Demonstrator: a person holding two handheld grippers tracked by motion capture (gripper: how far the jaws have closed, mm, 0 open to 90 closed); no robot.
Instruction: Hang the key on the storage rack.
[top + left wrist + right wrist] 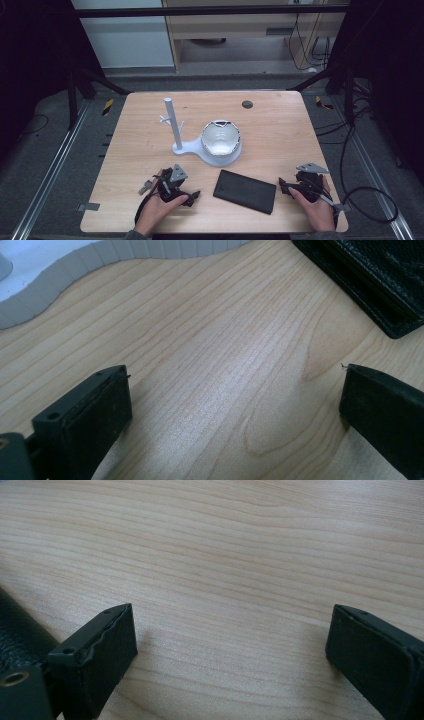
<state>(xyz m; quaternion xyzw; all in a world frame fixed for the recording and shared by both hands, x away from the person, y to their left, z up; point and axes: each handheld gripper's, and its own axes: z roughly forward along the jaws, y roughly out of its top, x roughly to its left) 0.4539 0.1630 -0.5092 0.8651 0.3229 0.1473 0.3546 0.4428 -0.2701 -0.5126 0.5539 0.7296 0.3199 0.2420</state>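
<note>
**Both pairs of fingers spread wide, black case lying between the hands**

Fingers of the left gripper stand spread wide in the left gripper view, rising from the lower left and lower right corners with nothing but bare wood grain between them. Those of the right gripper are just as wide apart in the right gripper view, again with only tabletop between.

Seen from the high view, the left gripper sits at the lower left of centre, held in the person's left hand, and the right gripper sits at the lower right in the right hand. Both rest low over the wooden table, near its bottom edge.

Between the two grippers lies a flat black case, touched by neither. Its corner shows at the upper right of the left gripper view and its edge at the far left of the right gripper view.

Above the case, near the middle of the frame, a white stand with an upright post carries a white bowl-like piece.
</note>
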